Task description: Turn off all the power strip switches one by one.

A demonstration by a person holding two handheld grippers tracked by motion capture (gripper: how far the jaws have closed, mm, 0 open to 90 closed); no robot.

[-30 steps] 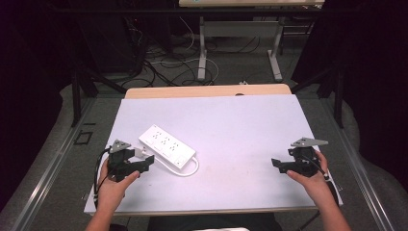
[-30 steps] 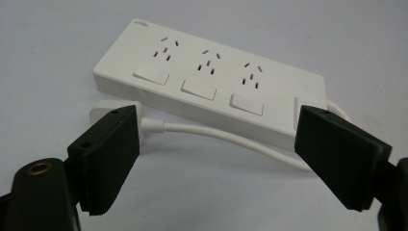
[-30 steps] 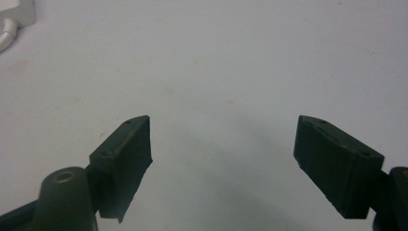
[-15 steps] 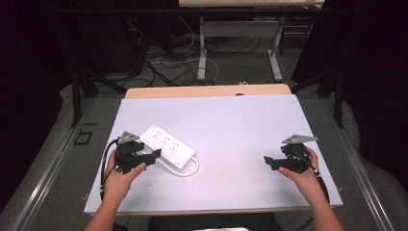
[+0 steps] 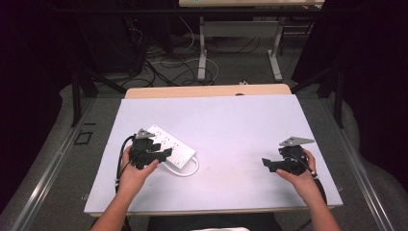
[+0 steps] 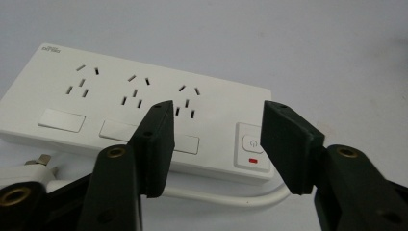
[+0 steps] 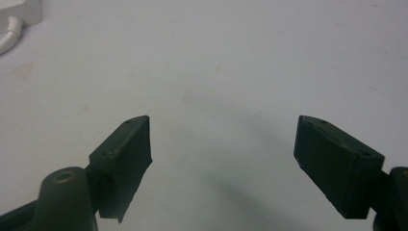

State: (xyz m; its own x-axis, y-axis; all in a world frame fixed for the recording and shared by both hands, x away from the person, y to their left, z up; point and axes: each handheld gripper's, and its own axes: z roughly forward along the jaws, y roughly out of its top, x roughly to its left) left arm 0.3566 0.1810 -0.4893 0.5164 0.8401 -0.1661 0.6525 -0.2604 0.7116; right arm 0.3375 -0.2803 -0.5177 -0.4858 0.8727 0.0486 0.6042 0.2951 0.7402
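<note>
Power strip [image 6: 139,115], white with three socket groups and a switch [image 6: 252,150] bearing a red mark at one end, lies flat on the left part of the pale desk [image 5: 231,125], its white cord [image 5: 188,170] looping just beside it. The left gripper [image 6: 216,132] hovers at the strip's switch end; its fingers [image 6: 156,144] have just been closing and stand part-way apart, with the switch end seen between them but no pad pressing on it. The right gripper [image 7: 221,159] sits well apart on the desk's right side, fingers [image 7: 125,154] spread wide over bare desk
</note>
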